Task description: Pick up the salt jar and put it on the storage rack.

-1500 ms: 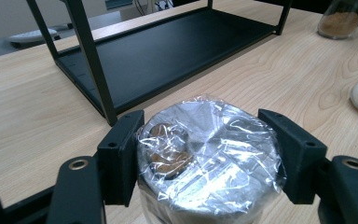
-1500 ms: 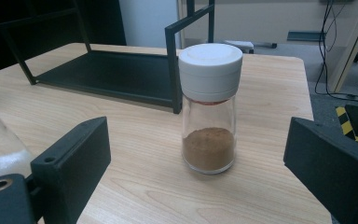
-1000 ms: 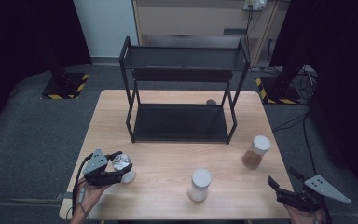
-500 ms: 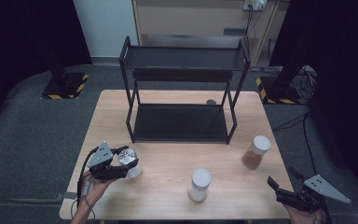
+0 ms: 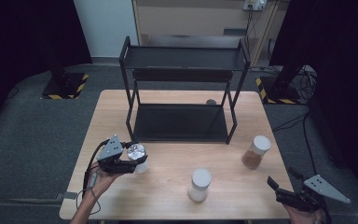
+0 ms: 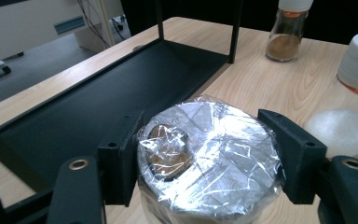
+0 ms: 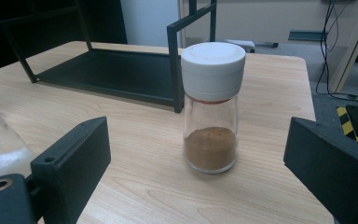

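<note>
My left gripper (image 5: 134, 163) is shut on a small jar (image 5: 136, 153) whose top is covered in crinkled clear film. In the left gripper view both black jaws press against the sides of that jar (image 6: 209, 156), held just above the wooden table (image 5: 168, 196). My right gripper (image 5: 282, 185) hovers open at the table's front right corner. A glass spice jar (image 7: 212, 112) with brown powder and a white cap stands upright on the table ahead of its jaws, apart from both. That brown-powder jar (image 5: 255, 151) is right of centre in the high view.
A black two-tier metal rack (image 5: 179, 123) stands at the back middle of the table. A white-capped jar of white powder (image 5: 199, 184) stands near the front centre, between my two grippers. Black drapes and cables surround the table.
My left gripper has lifted the film-topped jar and carried it right and forward, toward the rack. The right gripper has stayed where it was.
</note>
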Demonstrator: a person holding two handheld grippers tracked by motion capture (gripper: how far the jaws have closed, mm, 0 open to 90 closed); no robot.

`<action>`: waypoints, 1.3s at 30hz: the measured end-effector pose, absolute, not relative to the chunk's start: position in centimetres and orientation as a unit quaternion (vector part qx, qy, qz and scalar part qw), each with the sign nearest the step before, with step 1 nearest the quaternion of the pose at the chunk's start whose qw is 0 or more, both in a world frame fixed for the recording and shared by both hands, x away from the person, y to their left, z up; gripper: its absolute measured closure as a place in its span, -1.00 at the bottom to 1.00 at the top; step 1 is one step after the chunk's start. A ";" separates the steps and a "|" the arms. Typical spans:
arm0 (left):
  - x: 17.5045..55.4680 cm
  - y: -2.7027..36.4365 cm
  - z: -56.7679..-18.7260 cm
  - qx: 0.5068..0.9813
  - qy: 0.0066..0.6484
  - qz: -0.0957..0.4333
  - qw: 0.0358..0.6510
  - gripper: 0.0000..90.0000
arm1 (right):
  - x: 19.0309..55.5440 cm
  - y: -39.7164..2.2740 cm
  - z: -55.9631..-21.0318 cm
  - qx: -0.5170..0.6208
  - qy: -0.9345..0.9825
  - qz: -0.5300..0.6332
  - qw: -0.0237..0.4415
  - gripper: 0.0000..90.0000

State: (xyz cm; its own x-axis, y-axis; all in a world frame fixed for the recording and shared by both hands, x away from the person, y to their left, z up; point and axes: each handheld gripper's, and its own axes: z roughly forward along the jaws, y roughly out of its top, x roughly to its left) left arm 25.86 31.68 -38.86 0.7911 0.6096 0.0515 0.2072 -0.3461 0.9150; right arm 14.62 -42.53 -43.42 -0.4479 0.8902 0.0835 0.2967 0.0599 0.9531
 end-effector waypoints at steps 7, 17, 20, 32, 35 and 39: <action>27.1 30.6 -37.9 0.802 0.237 0.193 0.513 -0.26 | 14.6 -42.5 -43.4 0.442 0.671 0.523 0.283 -0.83; 28.9 29.1 -36.8 0.800 0.232 0.189 0.520 -0.26 | 14.6 -42.6 -43.4 0.442 0.671 0.524 0.283 -0.83; 29.6 28.8 -36.6 0.798 0.234 0.186 0.523 -0.26 | 14.6 -42.6 -43.4 0.442 0.671 0.524 0.283 -0.83; 31.8 27.7 -35.6 0.793 0.246 0.195 0.523 -0.26 | 14.6 -42.7 -43.5 0.440 0.670 0.527 0.283 -0.83; 32.3 27.6 -35.5 0.792 0.252 0.197 0.519 -0.26 | 14.6 -42.7 -43.5 0.440 0.670 0.527 0.283 -0.83; 33.0 27.6 -35.6 0.785 0.269 0.204 0.519 -0.26 | 14.6 -42.7 -43.5 0.440 0.670 0.527 0.283 -0.83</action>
